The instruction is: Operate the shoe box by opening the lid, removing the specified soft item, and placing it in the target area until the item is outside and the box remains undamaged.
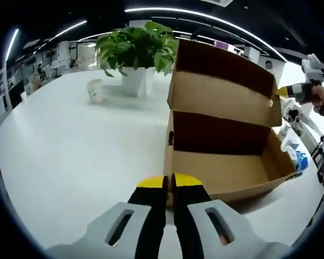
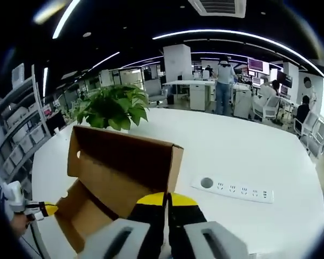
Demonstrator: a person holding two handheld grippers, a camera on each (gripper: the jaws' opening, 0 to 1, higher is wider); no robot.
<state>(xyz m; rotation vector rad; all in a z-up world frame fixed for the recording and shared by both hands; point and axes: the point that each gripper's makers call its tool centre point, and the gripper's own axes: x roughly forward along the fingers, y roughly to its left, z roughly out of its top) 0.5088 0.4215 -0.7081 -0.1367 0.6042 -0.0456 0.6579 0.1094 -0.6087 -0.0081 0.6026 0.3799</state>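
Shoe box point(image 1: 227, 145) sits on the white table point(image 1: 70, 156) with its lid point(image 1: 221, 81) flipped up and standing behind the open tray. Inside of the tray looks like bare cardboard from the left gripper view; can't make out any soft item in it.

Left gripper point(image 1: 168, 182) hangs just in front of the box's near wall, yellow-tipped jaws pressed together with nothing between them. Right gripper point(image 2: 167, 197) is the same deal — jaws closed, empty — and in its own view it sits right by the raised lid point(image 2: 121, 167), though I can't tell if it's touching. From the left gripper view you can see it over at the box's far end, yellow tip up against the lid edge.

Potted plant point(image 1: 137, 51) stands behind the box, a small cup point(image 1: 95, 89) beside it. White power strip point(image 2: 232, 190) lies on the table, apart from the box.
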